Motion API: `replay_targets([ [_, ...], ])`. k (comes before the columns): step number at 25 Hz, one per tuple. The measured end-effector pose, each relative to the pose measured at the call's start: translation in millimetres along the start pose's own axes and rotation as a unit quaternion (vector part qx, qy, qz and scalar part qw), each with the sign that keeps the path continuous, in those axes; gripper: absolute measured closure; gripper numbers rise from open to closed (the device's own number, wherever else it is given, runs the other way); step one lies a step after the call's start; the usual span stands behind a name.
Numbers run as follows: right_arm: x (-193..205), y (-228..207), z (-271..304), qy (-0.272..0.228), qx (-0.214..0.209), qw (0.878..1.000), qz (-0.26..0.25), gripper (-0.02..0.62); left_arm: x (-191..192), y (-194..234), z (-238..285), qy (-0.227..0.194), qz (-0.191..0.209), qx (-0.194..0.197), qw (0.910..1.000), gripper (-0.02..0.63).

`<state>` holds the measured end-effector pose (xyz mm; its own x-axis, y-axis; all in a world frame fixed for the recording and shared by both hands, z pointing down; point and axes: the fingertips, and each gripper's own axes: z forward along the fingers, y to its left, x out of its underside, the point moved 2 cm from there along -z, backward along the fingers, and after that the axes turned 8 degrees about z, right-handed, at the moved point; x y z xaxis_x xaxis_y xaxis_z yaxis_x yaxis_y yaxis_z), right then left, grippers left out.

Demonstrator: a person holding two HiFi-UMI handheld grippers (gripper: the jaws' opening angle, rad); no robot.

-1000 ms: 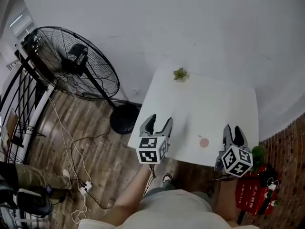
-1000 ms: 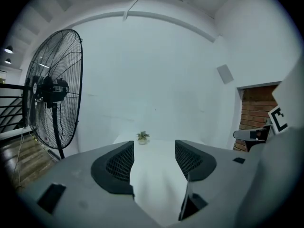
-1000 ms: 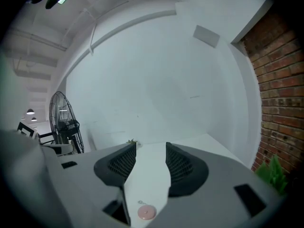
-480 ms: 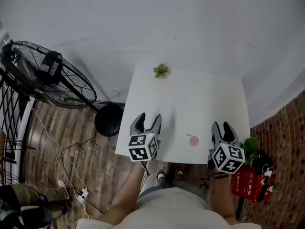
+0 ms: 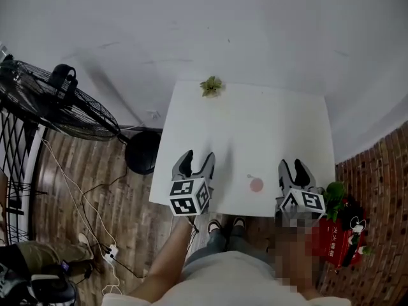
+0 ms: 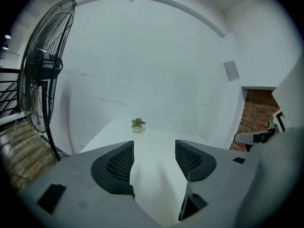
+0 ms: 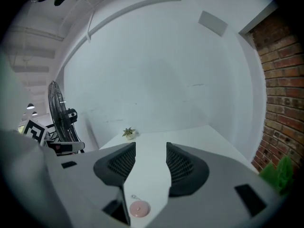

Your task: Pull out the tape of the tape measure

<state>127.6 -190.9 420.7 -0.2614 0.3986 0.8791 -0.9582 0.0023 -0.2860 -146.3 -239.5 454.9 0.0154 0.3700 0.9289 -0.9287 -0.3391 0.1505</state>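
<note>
Plainly apart and empty on the left gripper (image 6: 154,156), with only bare white counter (image 5: 268,126) between the jaws. Likewise apart on the right gripper (image 7: 151,163), gripping nothing, with the small round pink tape measure (image 7: 139,208) lying flat on the counter low in the gap, toward the left jaw and touching neither. From the head view, held side by side over the near edge of the counter, well apart, with the tape measure between them, nearer the right one, tape wound inside. Farther out, at the far edge of the counter, a small green potted plant (image 5: 211,85). Off to the left, on the wooden plank floor (image 5: 89,183), a black wire-caged floor fan (image 5: 51,104). Off to the right, near the counter's near corner, a red box (image 5: 331,247) beside a red-brick wall (image 7: 285,103).
</note>
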Motion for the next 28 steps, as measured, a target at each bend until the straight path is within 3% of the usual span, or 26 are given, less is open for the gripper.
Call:
replay_targets([
  [7,31.4,-3.1,11.9,0.04,-0.004,0.999,0.01,0.393,36.6,-8.6,0.1,0.04,-0.009,0.007,0.9991,0.334],
  [17,108.4,-8.0,7.0,0.119,-0.011,0.993,0.021,0.393,103.8,-16.4,-8.7,0.097,-0.004,0.004,0.9953,0.334],
  [28,152.0,-4.8,10.6,0.17,-0.026,0.985,0.012,0.389,133.9,-16.3,-12.3,0.121,-0.026,0.013,0.9922,0.334],
])
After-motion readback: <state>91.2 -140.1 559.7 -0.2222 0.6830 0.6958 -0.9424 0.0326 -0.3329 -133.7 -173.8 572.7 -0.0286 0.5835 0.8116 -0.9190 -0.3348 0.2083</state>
